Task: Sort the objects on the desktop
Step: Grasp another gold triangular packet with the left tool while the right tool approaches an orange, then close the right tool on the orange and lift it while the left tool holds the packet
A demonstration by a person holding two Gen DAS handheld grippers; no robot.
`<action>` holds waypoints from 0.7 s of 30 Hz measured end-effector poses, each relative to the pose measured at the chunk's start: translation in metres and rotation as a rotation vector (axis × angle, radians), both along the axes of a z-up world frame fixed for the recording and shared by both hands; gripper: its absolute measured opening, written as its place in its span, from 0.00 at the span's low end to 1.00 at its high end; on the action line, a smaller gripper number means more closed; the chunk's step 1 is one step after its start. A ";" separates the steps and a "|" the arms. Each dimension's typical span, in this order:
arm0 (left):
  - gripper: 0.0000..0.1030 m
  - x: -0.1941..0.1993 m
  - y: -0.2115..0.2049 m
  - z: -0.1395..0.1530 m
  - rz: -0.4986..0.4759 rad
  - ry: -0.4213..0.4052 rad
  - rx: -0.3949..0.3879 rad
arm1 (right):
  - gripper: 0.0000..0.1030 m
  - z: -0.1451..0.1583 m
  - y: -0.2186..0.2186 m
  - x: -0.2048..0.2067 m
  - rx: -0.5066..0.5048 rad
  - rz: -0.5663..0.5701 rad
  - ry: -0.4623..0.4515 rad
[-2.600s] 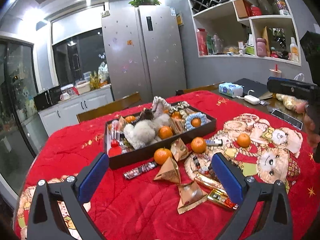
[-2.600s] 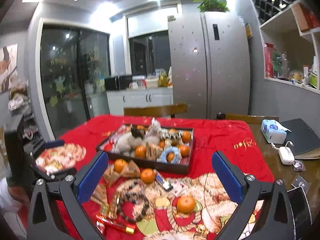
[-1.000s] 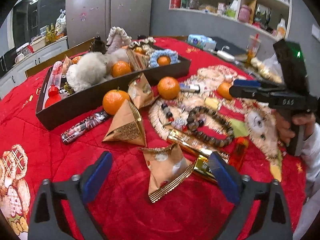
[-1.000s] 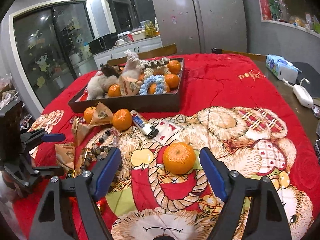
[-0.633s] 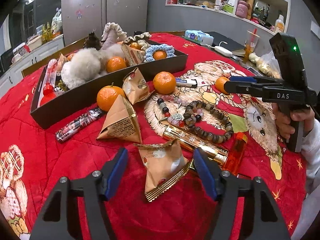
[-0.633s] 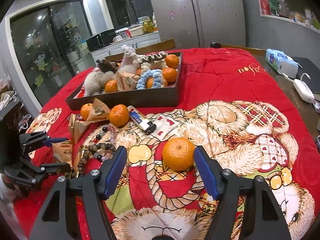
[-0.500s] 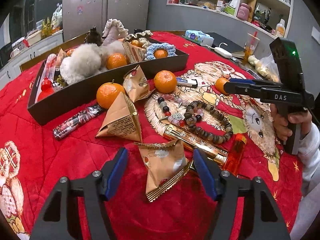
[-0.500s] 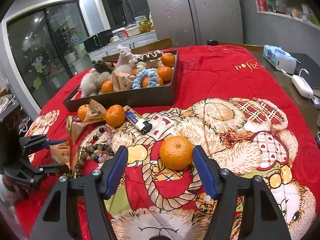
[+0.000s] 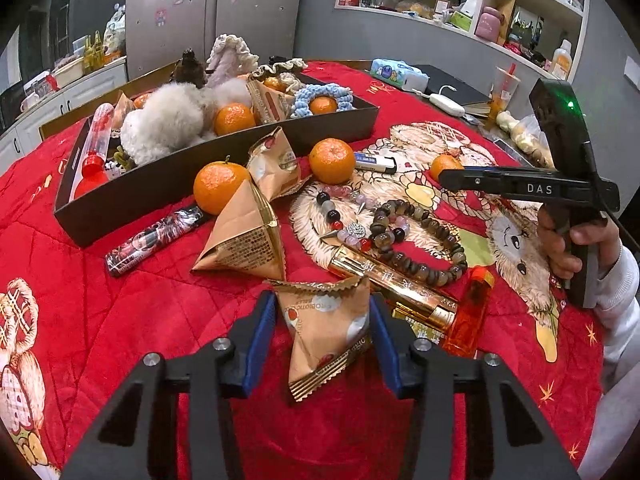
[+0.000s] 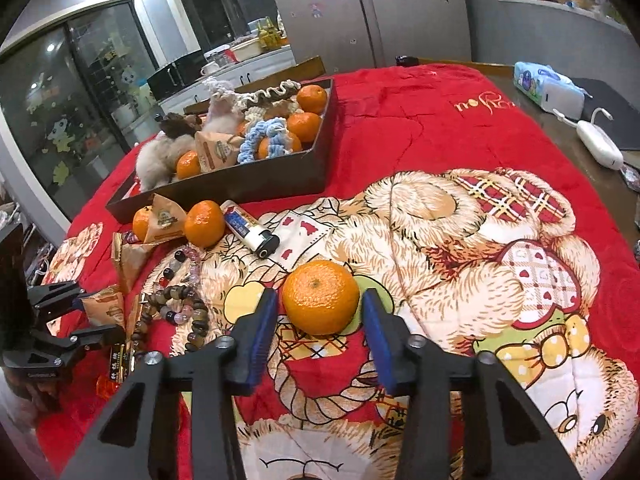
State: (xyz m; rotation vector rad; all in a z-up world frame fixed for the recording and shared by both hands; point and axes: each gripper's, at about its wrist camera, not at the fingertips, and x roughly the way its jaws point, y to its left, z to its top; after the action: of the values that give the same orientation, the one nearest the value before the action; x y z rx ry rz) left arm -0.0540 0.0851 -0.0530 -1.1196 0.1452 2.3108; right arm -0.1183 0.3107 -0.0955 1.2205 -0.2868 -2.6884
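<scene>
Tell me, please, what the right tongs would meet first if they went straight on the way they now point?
Most likely the mandarin lying between the closing right tongs, their pads not yet pressing it.

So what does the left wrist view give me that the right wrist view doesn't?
Only the left wrist view: the left claw closing around a triangular snack packet, the patterned tube by the tray, and the wall shelves.

Only the right wrist view: the right claw closing around a mandarin, its pads not yet touching it, plus the glass door.

Both: the dark tray of mandarins and plush things, the bead bracelet, the white-and-blue lighter, the red bear blanket.
</scene>
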 end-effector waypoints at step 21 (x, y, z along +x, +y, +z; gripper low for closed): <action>0.39 0.005 -0.004 0.004 0.007 0.031 -0.009 | 0.35 0.006 -0.009 0.008 0.008 0.044 0.041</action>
State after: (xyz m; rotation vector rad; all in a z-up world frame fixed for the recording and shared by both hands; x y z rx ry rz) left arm -0.0493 0.0811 -0.0490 -1.0908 0.1633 2.3369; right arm -0.1107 0.3012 -0.0891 1.1584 -0.2405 -2.6760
